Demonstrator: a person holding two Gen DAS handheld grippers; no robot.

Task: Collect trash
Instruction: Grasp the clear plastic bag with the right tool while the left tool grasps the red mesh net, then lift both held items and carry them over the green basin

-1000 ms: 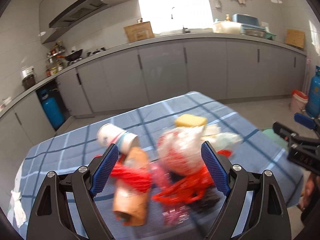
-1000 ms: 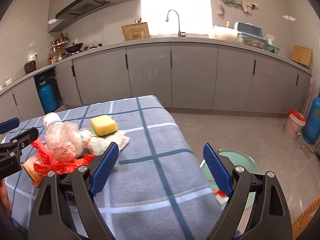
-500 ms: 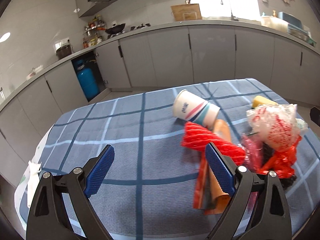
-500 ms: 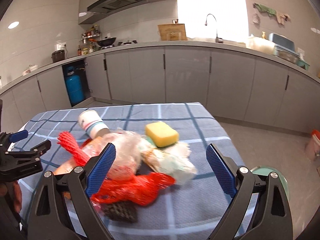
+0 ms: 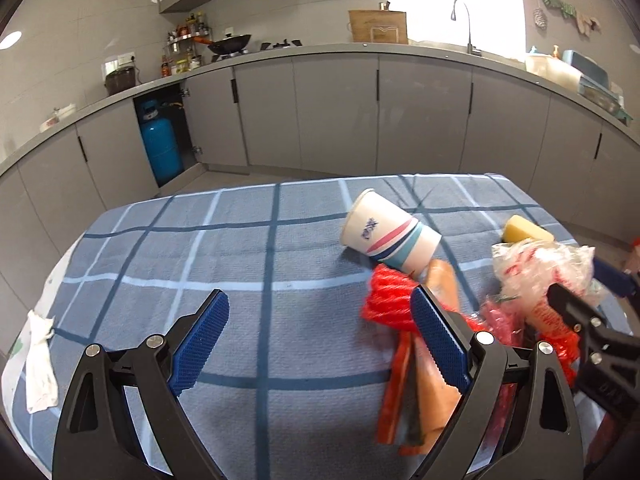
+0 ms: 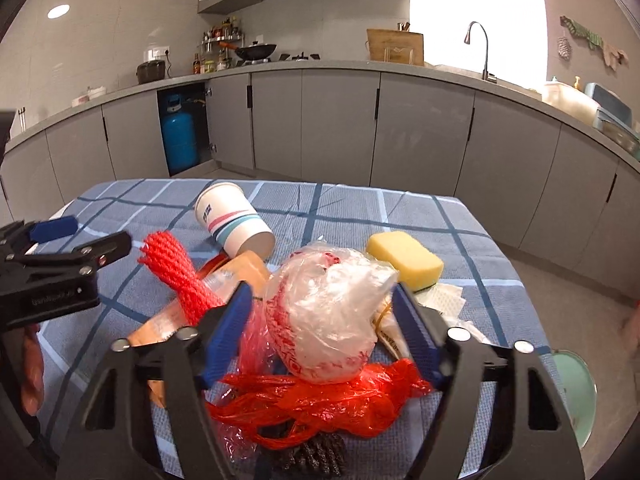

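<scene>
A heap of trash lies on the blue checked tablecloth [image 5: 200, 248]. A crumpled clear plastic bag [image 6: 332, 320] printed in red sits between the blue pads of my right gripper [image 6: 322, 292], whose jaws are closing; the pads stand at the bag's sides without squeezing it. Beneath it spreads a red plastic bag [image 6: 332, 400]. A tipped paper cup [image 6: 234, 220], red net [image 6: 176, 268], orange wrapper [image 6: 244, 270] and yellow sponge [image 6: 404, 258] lie around. My left gripper [image 5: 319, 298] hangs open over bare cloth, left of the heap, its right finger against the red net [image 5: 386, 300].
A white tissue [image 5: 40, 360] hangs at the table's left edge. A pale green bin [image 6: 576, 396] stands on the floor past the table's right edge. Grey kitchen cabinets [image 6: 340, 128] and a blue gas cylinder [image 6: 180, 140] line the far wall.
Both grippers swung left. The right one came from bare cloth onto the heap and narrowed around the clear bag. The left one left the heap and now sits over bare cloth.
</scene>
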